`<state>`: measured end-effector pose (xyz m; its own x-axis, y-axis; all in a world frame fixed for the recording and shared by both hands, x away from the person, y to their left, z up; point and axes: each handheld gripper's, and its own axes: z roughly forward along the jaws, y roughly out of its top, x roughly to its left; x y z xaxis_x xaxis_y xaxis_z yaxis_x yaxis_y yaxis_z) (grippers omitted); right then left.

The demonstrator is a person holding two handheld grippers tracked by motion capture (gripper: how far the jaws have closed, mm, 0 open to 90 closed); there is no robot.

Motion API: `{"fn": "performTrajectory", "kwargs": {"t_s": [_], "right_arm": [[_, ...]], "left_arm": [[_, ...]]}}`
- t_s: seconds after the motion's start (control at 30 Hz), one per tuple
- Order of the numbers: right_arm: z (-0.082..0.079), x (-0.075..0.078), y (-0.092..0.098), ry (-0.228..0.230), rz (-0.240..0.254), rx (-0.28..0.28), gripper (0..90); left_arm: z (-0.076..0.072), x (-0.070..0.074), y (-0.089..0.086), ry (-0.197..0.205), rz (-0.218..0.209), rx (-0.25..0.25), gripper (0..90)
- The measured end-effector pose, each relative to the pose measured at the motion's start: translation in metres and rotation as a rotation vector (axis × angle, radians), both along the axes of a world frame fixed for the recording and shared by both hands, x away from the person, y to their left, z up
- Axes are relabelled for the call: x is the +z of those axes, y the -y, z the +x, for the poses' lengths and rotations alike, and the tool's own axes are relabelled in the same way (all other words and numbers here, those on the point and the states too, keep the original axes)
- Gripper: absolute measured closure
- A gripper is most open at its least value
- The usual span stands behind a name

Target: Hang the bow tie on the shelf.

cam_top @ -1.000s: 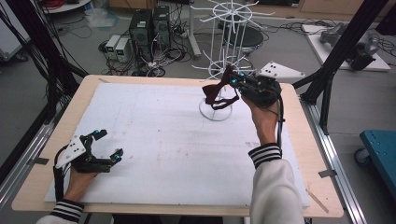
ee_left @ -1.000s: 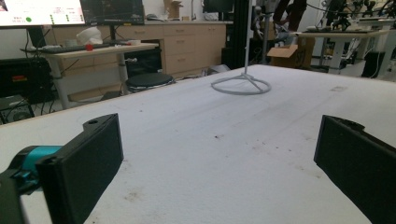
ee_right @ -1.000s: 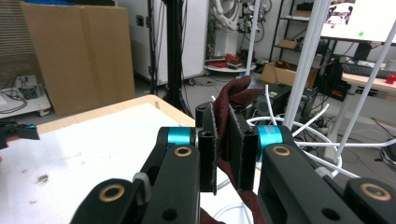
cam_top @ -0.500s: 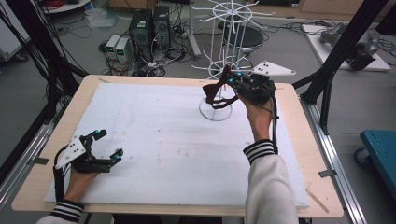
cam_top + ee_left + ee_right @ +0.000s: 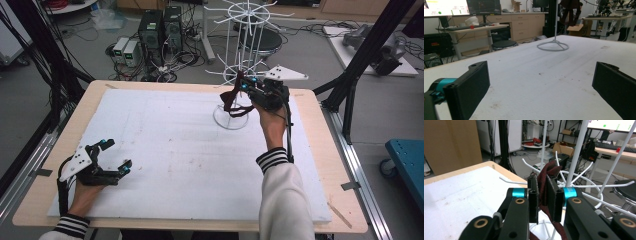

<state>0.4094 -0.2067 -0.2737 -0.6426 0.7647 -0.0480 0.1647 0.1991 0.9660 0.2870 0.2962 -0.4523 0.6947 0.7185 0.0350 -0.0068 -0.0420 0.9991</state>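
A dark red fabric strap (image 5: 545, 183), coarse and fuzzy, is pinched flat between the closed jaws of the right gripper (image 5: 542, 202); its looped ends droop below them in the high view (image 5: 233, 101). Just beyond the jaws stands a white wire rack (image 5: 243, 55), thin rods fanning from a pole over a ring base (image 5: 553, 46). The strap's lower end is cut off. The left gripper (image 5: 114, 156) rests wide open and empty on the white, grainy foam mat (image 5: 165, 150).

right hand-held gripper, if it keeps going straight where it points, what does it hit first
Probably the white wire rack: the right hand-held gripper, shut on a dark red strap, points at its pole and prongs. Depth is unclear.
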Motion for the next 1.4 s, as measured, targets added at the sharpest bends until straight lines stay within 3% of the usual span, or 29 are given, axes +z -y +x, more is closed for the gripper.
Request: {"fn": "performTrajectory", "kwargs": {"t_s": [0.3,0.4,0.53,0.63,0.67,0.7,0.83,0.87,1.0,1.1,1.4], "right_arm": [[0.002,-0.002,0.001,0.003,0.024,0.005,75.9],[0.002,-0.001,0.002,0.009,0.034,0.005,68.9],[0.000,-0.002,0.003,-0.002,0.049,0.006,51.4],[-0.003,-0.005,0.003,0.004,0.072,0.047,32.7],[-0.003,-0.005,0.003,0.004,0.072,0.047,32.7],[-0.006,-0.007,0.000,0.018,0.066,0.031,12.1],[-0.012,-0.009,0.000,0.047,0.075,0.043,7.3],[-0.013,-0.010,0.000,0.046,0.088,0.046,0.8],[-0.018,-0.010,0.003,0.050,0.075,0.055,0.6],[-0.022,-0.010,0.006,0.063,0.099,0.074,0.6],[-0.046,-0.024,0.025,0.095,0.108,0.086,0.6]], "left_arm": [[0.000,0.000,0.000,0.000,-0.001,0.000,1.7],[0.000,0.000,0.000,-0.001,-0.002,0.000,1.8],[0.000,0.000,0.000,-0.001,0.000,-0.001,1.7],[0.000,0.000,0.000,0.000,0.000,0.000,1.7],[0.000,0.000,0.000,-0.001,-0.001,-0.001,1.7],[0.000,0.000,0.000,-0.001,-0.003,0.000,1.8],[0.000,0.000,0.000,-0.002,-0.002,0.000,1.8],[0.000,0.000,0.000,-0.001,-0.003,0.003,1.8],[0.001,0.000,-0.001,-0.006,-0.012,0.005,1.8],[0.000,0.000,-0.001,-0.001,-0.004,0.006,1.7],[0.000,0.000,-0.001,-0.003,-0.014,0.014,1.7]]}}
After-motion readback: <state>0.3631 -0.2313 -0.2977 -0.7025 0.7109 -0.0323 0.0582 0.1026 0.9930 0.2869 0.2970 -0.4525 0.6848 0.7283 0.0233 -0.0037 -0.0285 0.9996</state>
